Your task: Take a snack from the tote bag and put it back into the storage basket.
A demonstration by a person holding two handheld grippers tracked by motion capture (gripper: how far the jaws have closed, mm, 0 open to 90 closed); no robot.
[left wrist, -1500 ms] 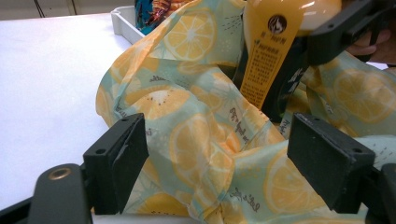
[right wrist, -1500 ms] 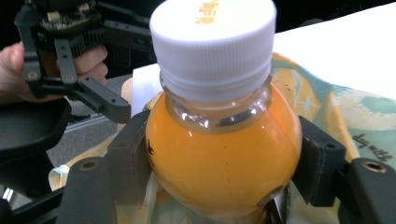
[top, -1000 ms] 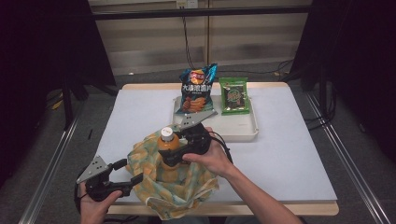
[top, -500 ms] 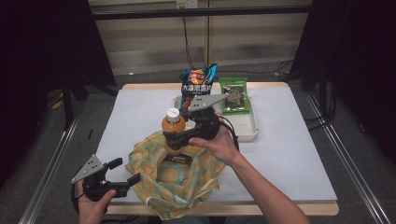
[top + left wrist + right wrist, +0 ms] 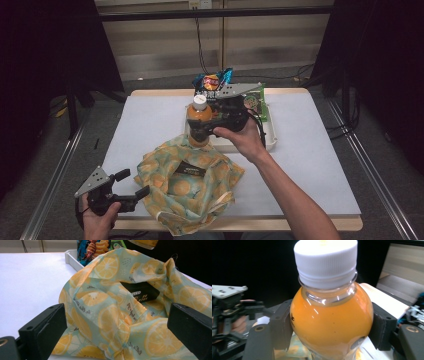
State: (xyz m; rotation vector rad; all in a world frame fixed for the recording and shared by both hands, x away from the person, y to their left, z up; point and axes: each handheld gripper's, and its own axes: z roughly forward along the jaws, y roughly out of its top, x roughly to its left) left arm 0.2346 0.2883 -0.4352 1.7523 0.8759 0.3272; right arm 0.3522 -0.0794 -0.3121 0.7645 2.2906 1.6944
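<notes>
My right gripper (image 5: pixel 201 129) is shut on an orange juice bottle (image 5: pixel 199 116) with a white cap (image 5: pixel 325 261). It holds the bottle upright in the air, above the bag's far edge and the tray's near rim. In the right gripper view the pads press on both sides of the bottle (image 5: pixel 332 322). A lemon-print cloth bag (image 5: pixel 187 192) lies crumpled at the table's front, with a black packet (image 5: pixel 189 170) inside. My left gripper (image 5: pixel 134 196) is at the bag's left edge. Its jaws have just been opening, and the bag cloth (image 5: pixel 112 315) lies loose between them, unpressed.
A white tray (image 5: pixel 270 141) sits behind the bag and holds a blue chips bag (image 5: pixel 212 82) and a green packet (image 5: pixel 254 100). The white tabletop (image 5: pixel 150 125) has bare room on the left and right. Metal rails run along both sides of the table.
The right gripper has lifted the bottle up out of the bag and carried it toward the tray. The left hand has stayed at the bag's left edge.
</notes>
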